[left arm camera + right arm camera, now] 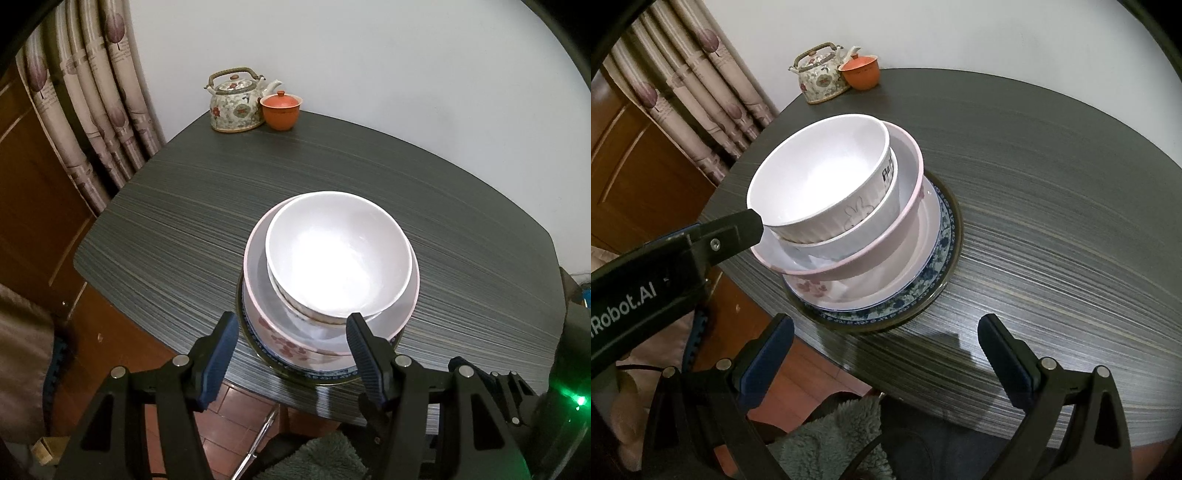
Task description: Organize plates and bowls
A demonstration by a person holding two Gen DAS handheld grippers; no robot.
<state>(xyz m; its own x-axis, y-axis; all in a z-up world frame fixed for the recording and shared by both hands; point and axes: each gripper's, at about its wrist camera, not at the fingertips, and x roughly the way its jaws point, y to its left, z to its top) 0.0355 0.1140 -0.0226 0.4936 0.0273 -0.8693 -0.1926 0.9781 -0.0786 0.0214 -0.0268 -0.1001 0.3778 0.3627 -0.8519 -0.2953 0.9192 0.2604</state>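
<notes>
A stack of dishes stands near the front edge of the dark table (369,166). A plain white bowl (338,254) (820,173) with a rabbit drawing sits on top, nested in a ribbed white bowl (864,225). Both rest in a wider pink-rimmed bowl (258,280) (886,243). Under that lie a floral plate (916,254) and a blue-patterned plate (332,374) (923,284). My left gripper (291,326) is open at the stack's near side. Its finger (746,225) ends beside the top bowl's rim. My right gripper (886,326) is open and empty, short of the blue plate.
A flowered teapot (234,101) (822,79) and an orange lidded cup (280,110) (860,74) stand at the table's far corner by the wall. A curtain (103,92) and wooden panels are to the left. Fuzzy green fabric (831,435) lies below the table's near edge.
</notes>
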